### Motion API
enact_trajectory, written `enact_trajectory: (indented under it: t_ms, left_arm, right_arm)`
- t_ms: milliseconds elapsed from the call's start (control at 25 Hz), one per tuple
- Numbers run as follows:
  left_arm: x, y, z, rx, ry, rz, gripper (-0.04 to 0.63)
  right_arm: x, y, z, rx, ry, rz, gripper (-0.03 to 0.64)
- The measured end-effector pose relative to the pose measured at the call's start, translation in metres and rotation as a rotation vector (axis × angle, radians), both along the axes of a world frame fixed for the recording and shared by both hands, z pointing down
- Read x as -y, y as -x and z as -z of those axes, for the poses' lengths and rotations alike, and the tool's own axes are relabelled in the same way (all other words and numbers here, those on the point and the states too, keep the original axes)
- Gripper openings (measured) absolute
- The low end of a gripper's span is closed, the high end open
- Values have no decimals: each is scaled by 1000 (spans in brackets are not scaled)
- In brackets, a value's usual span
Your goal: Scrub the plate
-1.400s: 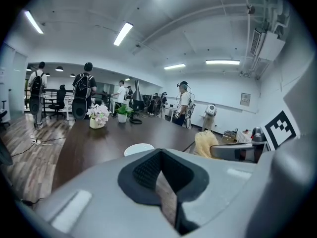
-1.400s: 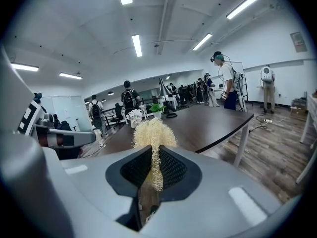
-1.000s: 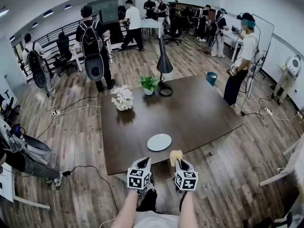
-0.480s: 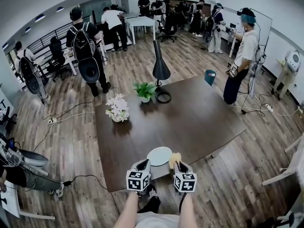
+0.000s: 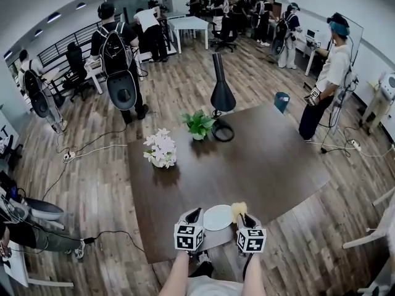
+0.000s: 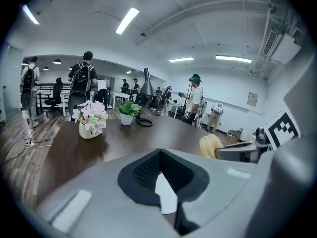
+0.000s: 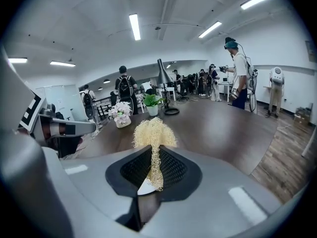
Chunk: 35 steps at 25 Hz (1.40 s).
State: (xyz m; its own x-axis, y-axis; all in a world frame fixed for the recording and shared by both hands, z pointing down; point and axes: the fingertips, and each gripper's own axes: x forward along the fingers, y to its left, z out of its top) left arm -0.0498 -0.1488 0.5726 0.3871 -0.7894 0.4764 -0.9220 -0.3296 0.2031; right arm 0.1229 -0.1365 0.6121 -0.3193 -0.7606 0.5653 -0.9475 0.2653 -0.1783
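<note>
A white plate (image 5: 217, 217) lies on the dark table (image 5: 271, 165) close to its front edge. My left gripper (image 5: 195, 213) hovers just left of the plate, its jaws together (image 6: 163, 170) with nothing clearly held. My right gripper (image 5: 242, 214) sits just right of the plate, shut on a yellow fibrous scrubber (image 5: 238, 209). The scrubber (image 7: 153, 133) sticks up out of the jaws (image 7: 153, 162) in the right gripper view. From the left gripper view I see that scrubber (image 6: 210, 145) at the right. Neither gripper view shows the plate.
Further back on the table stand a vase of pale flowers (image 5: 162, 150), a potted green plant (image 5: 199, 124) and a black cone lamp (image 5: 221, 97). A teal bin (image 5: 282, 101) stands at the far right corner. Several people stand around the room, and cables lie on the wooden floor.
Both grippers have come up to the table's front edge. The plate, which lay ahead of them, now lies between them. The scrubber stays in the right gripper.
</note>
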Motion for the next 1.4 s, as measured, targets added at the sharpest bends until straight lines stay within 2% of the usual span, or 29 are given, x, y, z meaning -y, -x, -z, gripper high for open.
enact_trajectory:
  t_ms: [240,400,600,800,1040,1160,1240,1400]
  left_arm:
    - [29,12,-26,5,39,-40,1]
    - [39,21,-36,-9,60,-39,1]
    - [48,23,-54,-26,104,-35,1]
    - [24,11,-90,-10,181,-129,1]
    - [11,3,-130,-61,264,-139,1]
    - [6,-9,-138,-105,275,-182,1]
    - [2,-18,-146,-114,289,-216,1]
    - [-3,-26,-157,-103,306,-244,1]
  right_arm:
    - [44,36,-18,14,8,27,67]
    - [50,53,-28,12,15,41,67]
    - [56,53,-41,-60,48,77,67]
    - [49,50,-59,-127,91,102,67]
    - [42,94,-80,-205,118,256,67]
    - [36,111,-102,-276,161,321,67]
    - [29,115,-121,-312,204,339,67]
    - [27,115,-129,-328,203,325,66]
